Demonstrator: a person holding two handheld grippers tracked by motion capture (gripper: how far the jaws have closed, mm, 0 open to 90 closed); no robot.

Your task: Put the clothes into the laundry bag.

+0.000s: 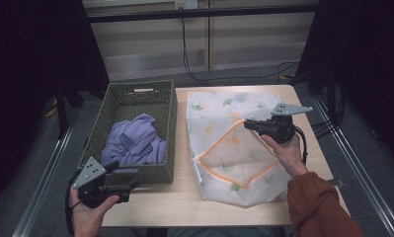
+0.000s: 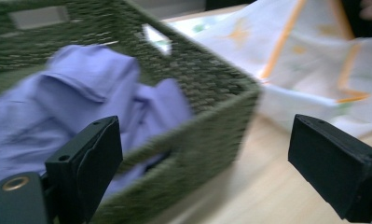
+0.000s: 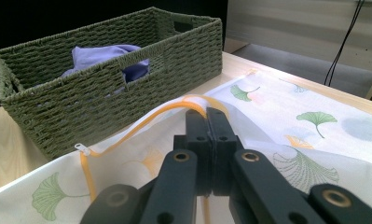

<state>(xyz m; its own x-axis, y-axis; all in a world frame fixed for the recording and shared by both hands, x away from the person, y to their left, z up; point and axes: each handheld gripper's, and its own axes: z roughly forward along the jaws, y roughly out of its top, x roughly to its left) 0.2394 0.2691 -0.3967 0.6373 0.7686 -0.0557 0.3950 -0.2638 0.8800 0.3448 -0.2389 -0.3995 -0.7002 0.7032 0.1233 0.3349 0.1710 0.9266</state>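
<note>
Fabric is the whole job here: a purple garment (image 1: 134, 142) lies crumpled in the green woven basket (image 1: 168, 129) at the table's (image 1: 175, 205) left edge, and a white mesh laundry bag (image 1: 219, 129) printed with ginkgo leaves and trimmed with an orange zipper covers the middle and right of the table, just beside the basket. The right gripper (image 3: 206, 122) has its jaws pressed together on the orange zipper edge (image 3: 174, 108), lifting that lip so the bag's mouth gapes toward the near edge. The left gripper (image 1: 128, 183) hovers by the basket's near wall with its jaws wide apart and nothing between them. The garment looks light, soft and limp, so it should sag and trail once lifted; a pinch on a raised fold near the top of the heap would likely bring up the bulk rather than one dangling sleeve. The mesh is thin and probably slippery, so the stiffer zipper seam seems the surest hold. Loose cloth could snag on the rough weave of the basket rim.
</note>
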